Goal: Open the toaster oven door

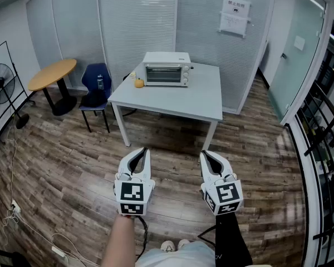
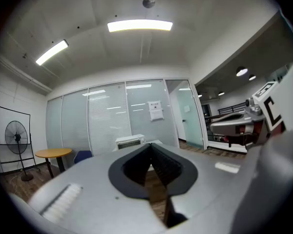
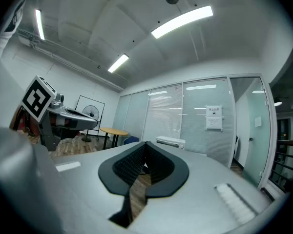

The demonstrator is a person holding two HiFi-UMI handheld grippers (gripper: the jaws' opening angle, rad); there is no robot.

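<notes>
Behind the toaster oven (image 1: 167, 69), a wall notice (image 1: 235, 15) bears unreadable print.

The left gripper (image 1: 139, 153) and right gripper (image 1: 207, 156) are held low, side by side, pointing forward over the floor. Each has its jaws closed together on nothing. The left forearm (image 1: 120, 239) is bare, the right arm (image 1: 231, 239) dark-sleeved

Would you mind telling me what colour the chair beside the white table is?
The chair is dark blue; it shows best in the head view.
</notes>
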